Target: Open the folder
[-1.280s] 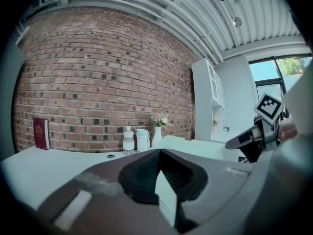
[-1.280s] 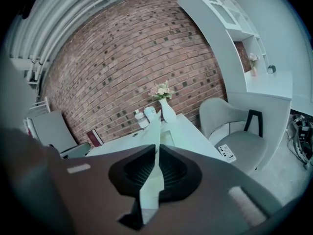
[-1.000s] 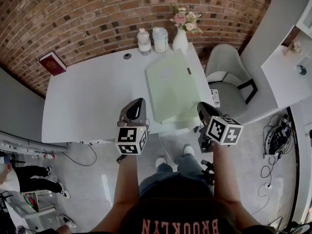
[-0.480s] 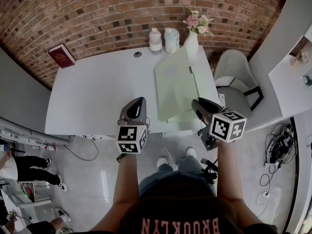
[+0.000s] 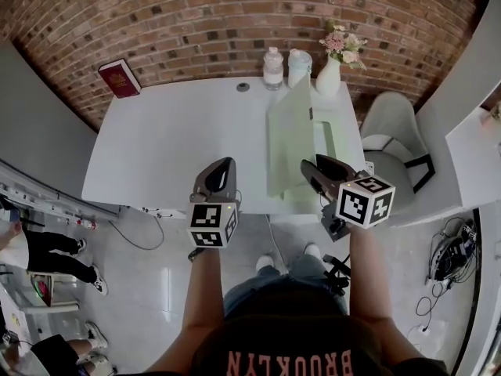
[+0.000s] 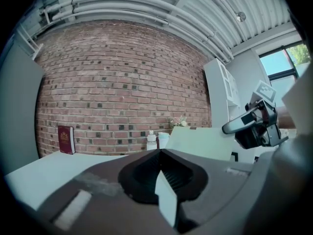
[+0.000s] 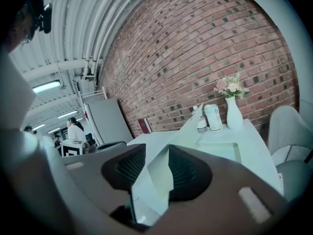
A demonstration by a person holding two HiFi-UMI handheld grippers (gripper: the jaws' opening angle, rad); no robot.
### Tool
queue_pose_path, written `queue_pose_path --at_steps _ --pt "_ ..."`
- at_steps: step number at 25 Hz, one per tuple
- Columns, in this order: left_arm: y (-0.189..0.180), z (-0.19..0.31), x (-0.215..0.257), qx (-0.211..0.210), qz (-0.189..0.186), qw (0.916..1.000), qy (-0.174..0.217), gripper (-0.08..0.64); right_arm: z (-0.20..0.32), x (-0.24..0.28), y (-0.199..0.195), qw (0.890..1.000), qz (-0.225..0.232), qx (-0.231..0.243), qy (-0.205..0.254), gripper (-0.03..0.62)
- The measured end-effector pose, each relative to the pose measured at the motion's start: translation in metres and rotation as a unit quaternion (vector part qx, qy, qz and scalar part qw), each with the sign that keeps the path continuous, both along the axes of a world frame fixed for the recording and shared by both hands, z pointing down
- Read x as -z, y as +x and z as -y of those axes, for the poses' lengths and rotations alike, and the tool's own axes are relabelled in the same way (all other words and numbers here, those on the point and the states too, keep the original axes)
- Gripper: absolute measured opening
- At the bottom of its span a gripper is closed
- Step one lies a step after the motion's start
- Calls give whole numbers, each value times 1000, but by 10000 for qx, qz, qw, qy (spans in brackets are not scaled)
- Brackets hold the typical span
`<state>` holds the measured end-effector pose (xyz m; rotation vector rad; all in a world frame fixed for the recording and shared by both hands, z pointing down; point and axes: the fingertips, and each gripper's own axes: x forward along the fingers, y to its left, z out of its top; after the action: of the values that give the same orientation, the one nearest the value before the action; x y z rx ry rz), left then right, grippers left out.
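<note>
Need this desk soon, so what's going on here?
A person stands at the white table with a gripper in each hand, opening the green folder. Its cover stands nearly on edge. The cover's edge sits between the jaws of the right gripper, which are opening. The left gripper is shut, off to the side, clear of the folder.

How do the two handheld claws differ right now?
The left gripper has its jaws together, holding nothing; the right gripper has jaws opening, with the green folder's raised cover between them. The left points over the white table, the right at the folder. Both carry marker cubes.
</note>
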<state>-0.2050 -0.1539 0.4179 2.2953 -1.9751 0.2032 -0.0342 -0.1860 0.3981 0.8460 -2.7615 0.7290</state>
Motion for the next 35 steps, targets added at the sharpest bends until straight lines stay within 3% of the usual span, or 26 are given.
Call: queue_pose_path --at_steps 4,11,17,35 --pt "-24 -10 0 283 11 9996 1 -2 -6 6 -30 9990 242 365 18 156" --pt "-58 -33 -3 774 35 9970 -43 -2 -17 8 -68 9958 277 869 52 184" --pt "-78 -54 -7 1060 72 9943 -77 -2 -30 7 -99 9910 406 1278 52 249" --pt "-137 -95 -16 1873 -15 9821 -197 -2 -54 -36 -185 9741 -92 2248 -230 283"
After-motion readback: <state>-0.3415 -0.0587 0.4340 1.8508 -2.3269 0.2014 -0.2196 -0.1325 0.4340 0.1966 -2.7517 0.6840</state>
